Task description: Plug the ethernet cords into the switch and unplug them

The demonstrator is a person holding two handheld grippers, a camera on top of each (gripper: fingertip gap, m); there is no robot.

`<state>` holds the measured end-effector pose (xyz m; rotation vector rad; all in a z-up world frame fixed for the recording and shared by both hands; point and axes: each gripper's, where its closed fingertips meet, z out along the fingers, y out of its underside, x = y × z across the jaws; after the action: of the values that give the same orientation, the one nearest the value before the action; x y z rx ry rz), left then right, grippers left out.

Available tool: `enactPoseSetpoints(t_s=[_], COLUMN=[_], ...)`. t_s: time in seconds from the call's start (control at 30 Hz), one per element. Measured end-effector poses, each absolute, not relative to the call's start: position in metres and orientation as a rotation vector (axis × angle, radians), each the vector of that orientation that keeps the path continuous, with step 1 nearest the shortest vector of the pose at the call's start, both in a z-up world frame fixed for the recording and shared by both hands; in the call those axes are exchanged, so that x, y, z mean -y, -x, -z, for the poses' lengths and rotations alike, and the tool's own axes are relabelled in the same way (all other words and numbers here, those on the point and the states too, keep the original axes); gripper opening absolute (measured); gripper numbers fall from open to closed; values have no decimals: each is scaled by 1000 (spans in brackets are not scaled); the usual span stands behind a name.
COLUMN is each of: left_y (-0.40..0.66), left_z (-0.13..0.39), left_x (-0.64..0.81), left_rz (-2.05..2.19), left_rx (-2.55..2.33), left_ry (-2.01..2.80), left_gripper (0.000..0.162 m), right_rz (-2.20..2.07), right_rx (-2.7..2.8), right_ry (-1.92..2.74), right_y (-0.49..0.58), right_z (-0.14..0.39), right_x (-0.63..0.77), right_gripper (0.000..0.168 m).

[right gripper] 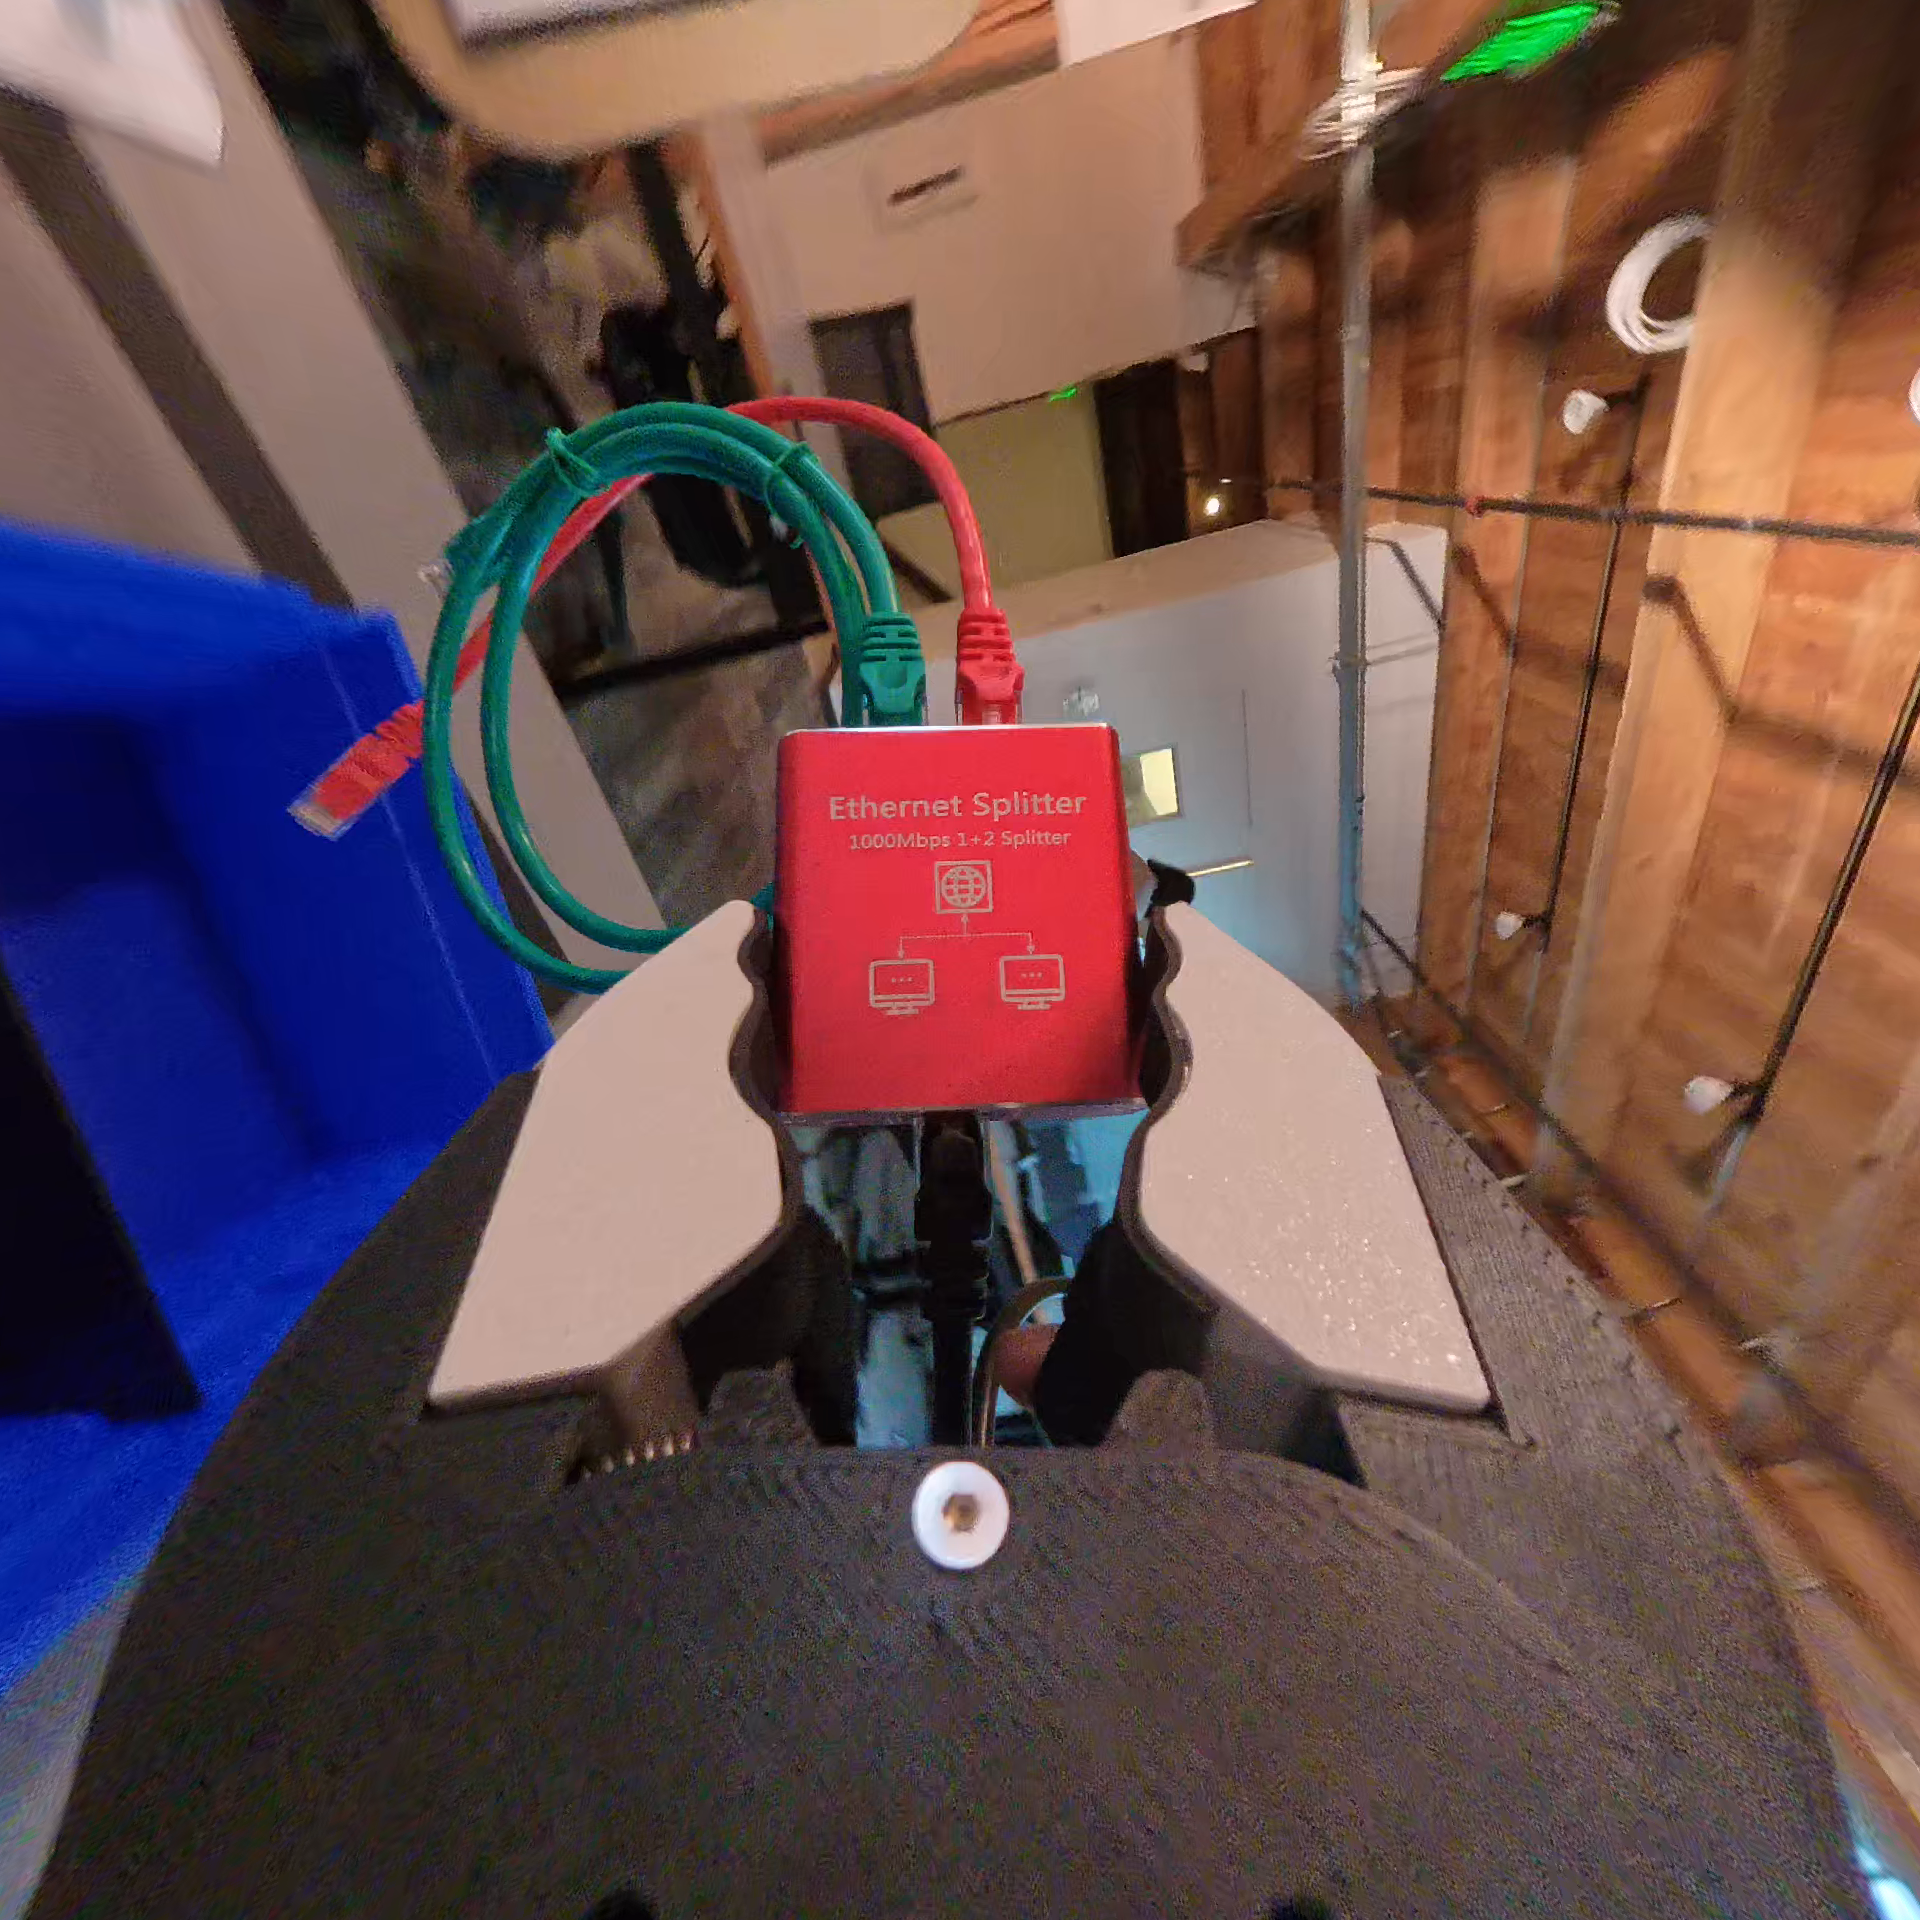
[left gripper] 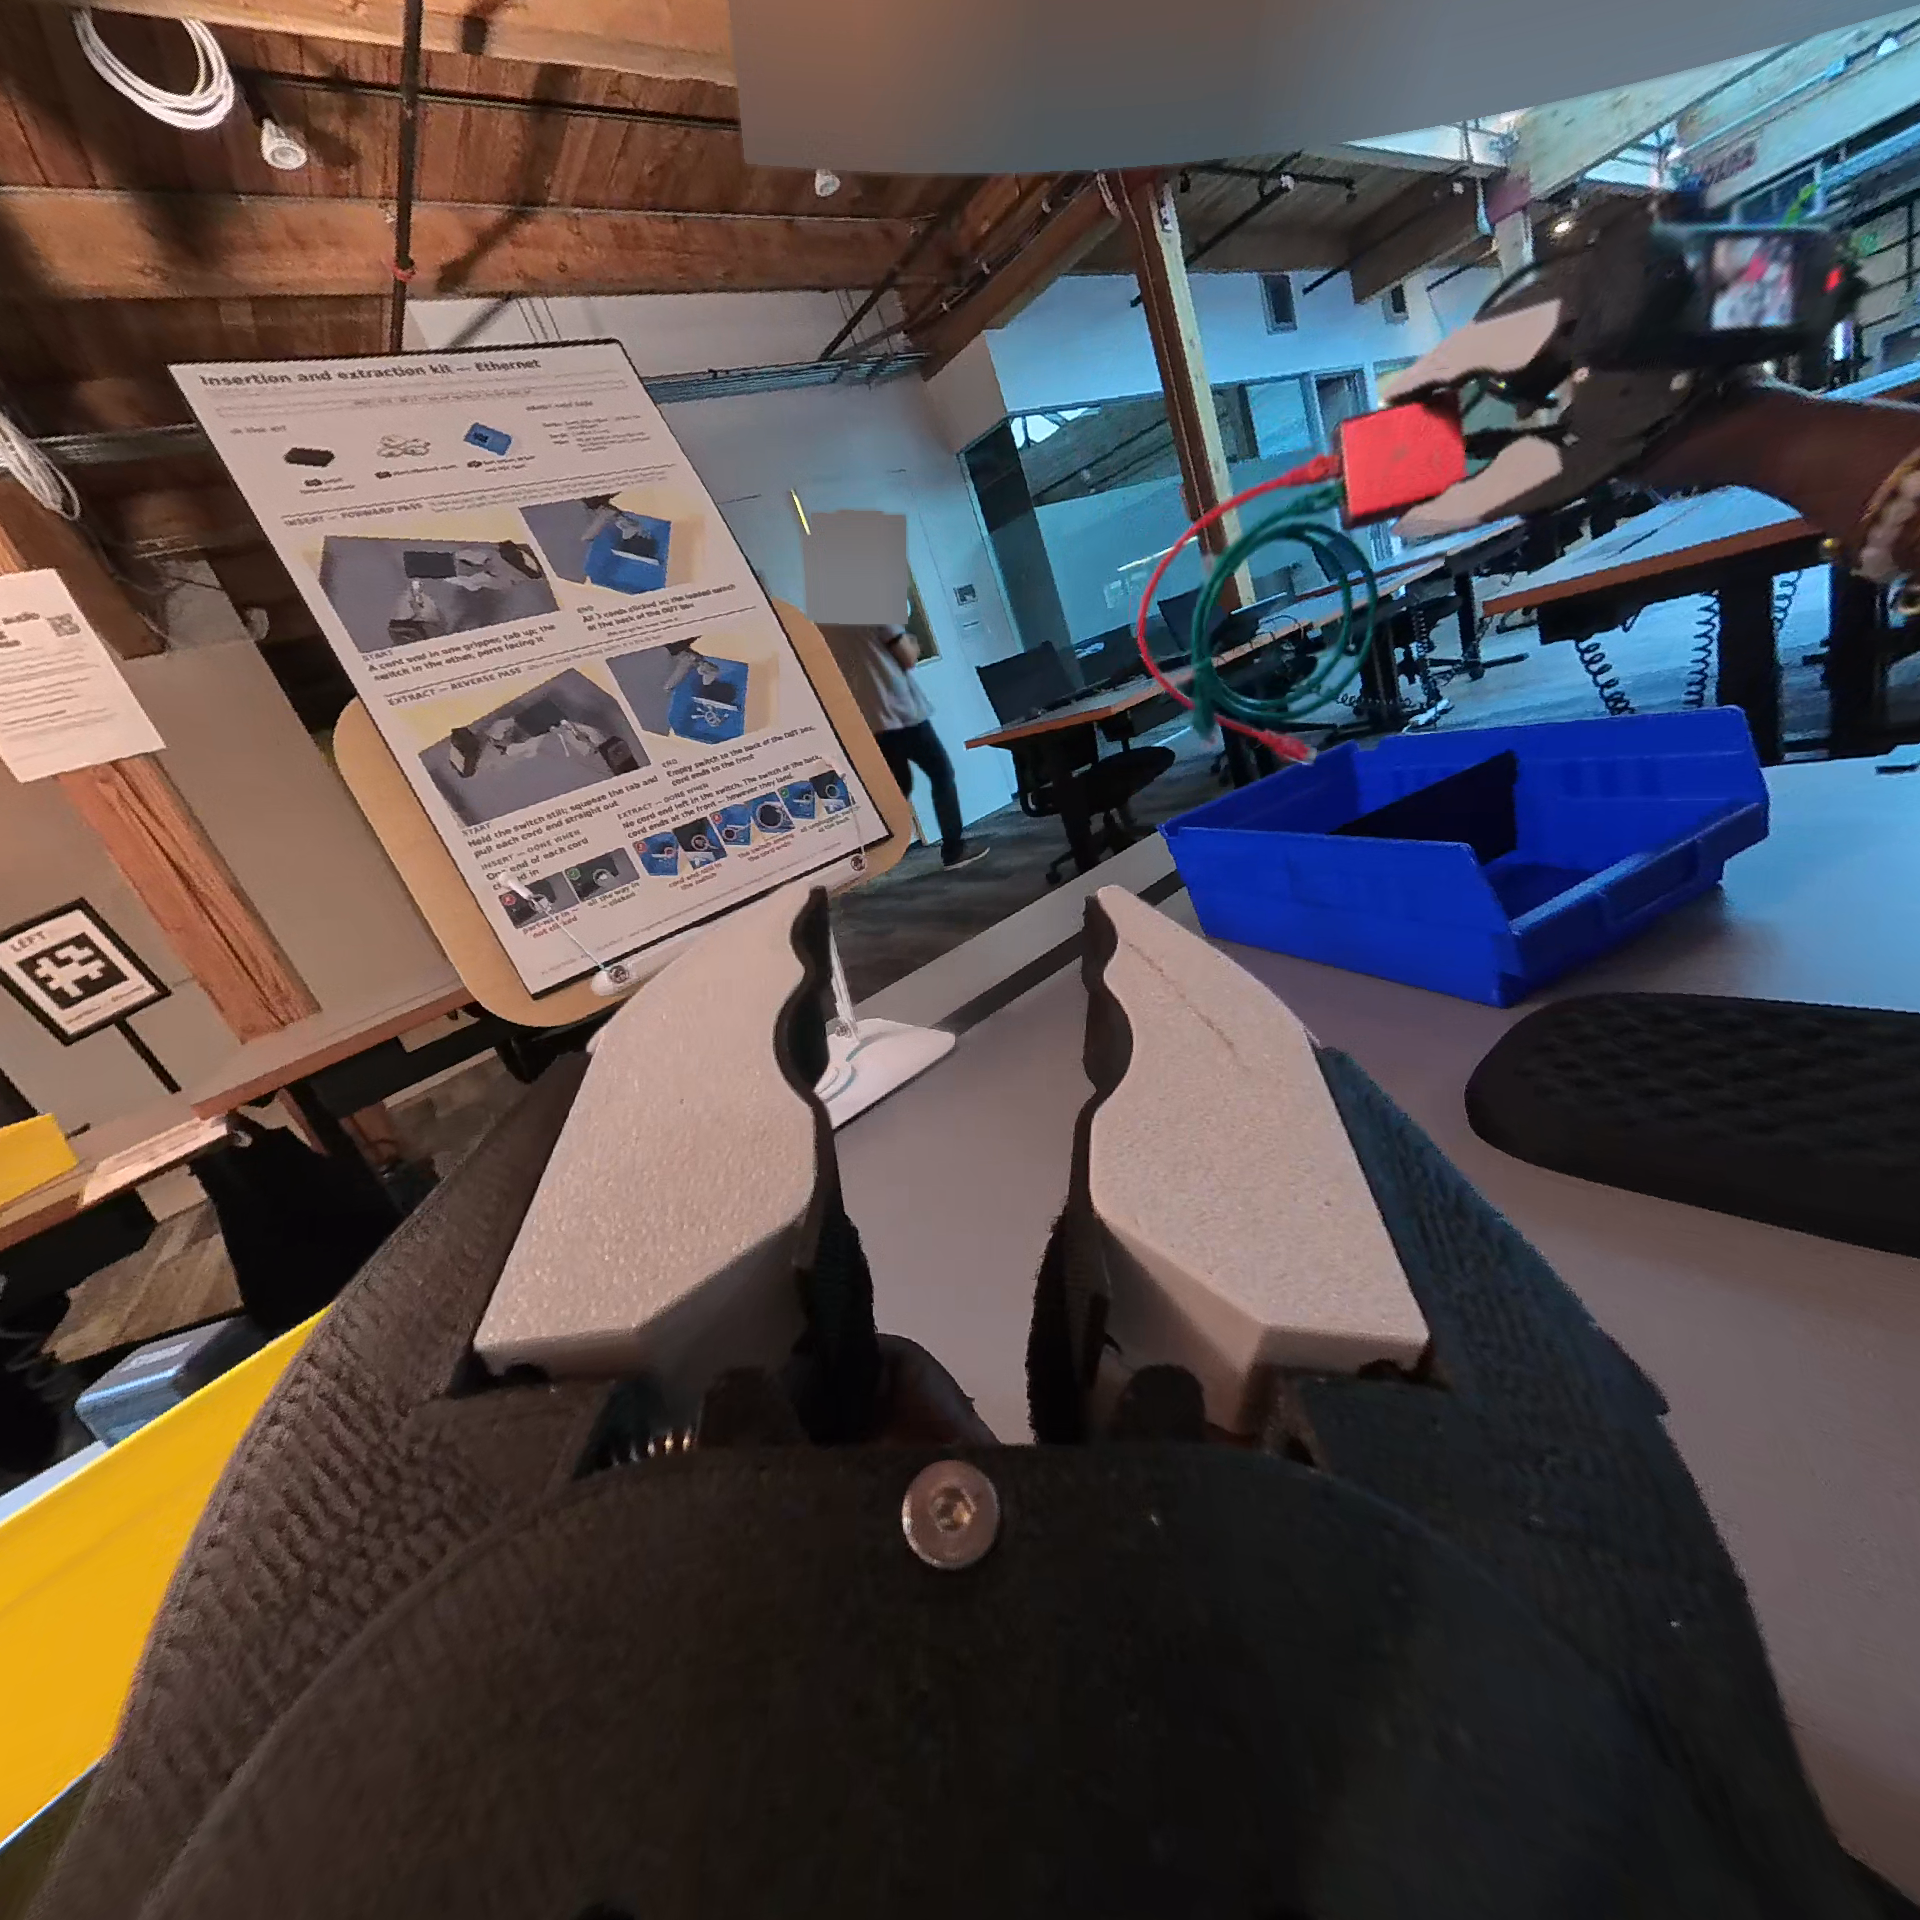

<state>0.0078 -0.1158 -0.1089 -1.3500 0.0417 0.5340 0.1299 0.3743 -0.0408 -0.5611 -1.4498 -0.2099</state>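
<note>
Right gripper (right gripper: 956, 925): grey fingers are pinching the small red metal switch box (right gripper: 954, 914) by its side walls, holding it in the air.
Green ethernet cord (right gripper: 883, 665): sitting plugged into the far end, coil hanging left.
Red ethernet cord (right gripper: 985, 665): plugged in beside it; loose end dangling.
Black cord (right gripper: 951, 1226): seemingly entering the near end; view poor.
Left gripper (left gripper: 951, 997): fingers standing spread, empty, over the grey table (left gripper: 1558, 1351).
Blue plastic bin (left gripper: 1475, 852): resting below the switch.
</note>
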Motion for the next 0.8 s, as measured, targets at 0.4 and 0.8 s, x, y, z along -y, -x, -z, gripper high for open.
enactPoseSetpoints(t_s=[0.4,0.8], left_y=[-4,-10], left_z=[115,118], left_x=[113,104], left_rz=[-548,-499], left_rx=[-39,-46], left_ry=[1388,1397], left_gripper=[45,44], right_rz=[319,11], right_rx=[2032,2126], right_ry=[463,754], right_y=[-92,-82], right_z=[148,205], right_x=[-400,-409], right_gripper=[68,70])
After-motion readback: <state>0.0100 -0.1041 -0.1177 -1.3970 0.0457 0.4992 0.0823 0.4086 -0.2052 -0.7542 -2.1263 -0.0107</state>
